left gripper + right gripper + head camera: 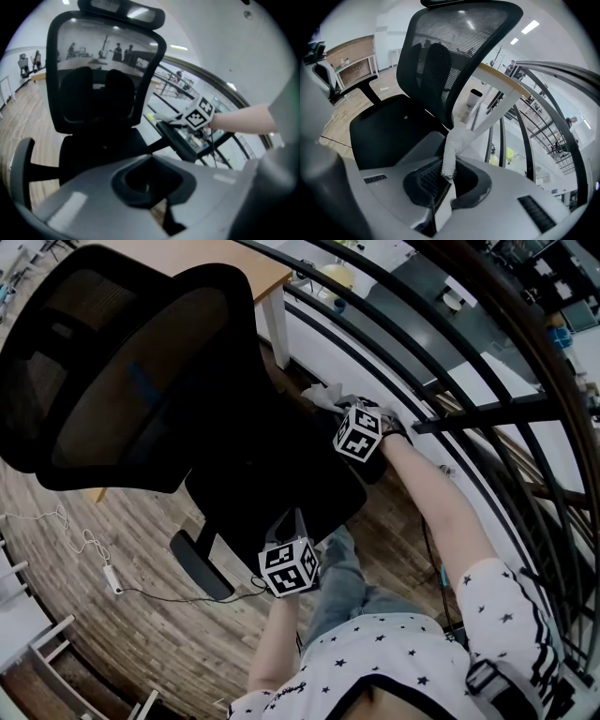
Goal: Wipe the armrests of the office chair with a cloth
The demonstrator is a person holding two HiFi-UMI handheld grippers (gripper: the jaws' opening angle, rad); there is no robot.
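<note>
While the right hand-held gripper [444, 182] is pinched shut on the white cloth [452, 150], apparently to drag it along the office chair [141, 362] right armrest [180, 140], the left hand-held gripper [157, 206] hangs closed, empty, near the seat [389, 126], 1 spare.

No readable words, brand names or numbers show in any view. The only printed marks are black-and-white square patterns on the marker cubes [359, 435] of both grippers, which carry no letters.

A curved dark railing [478, 416] borders plank floor [122, 643] where a thin cable [86, 541], perhaps a charger lead, lies.
</note>
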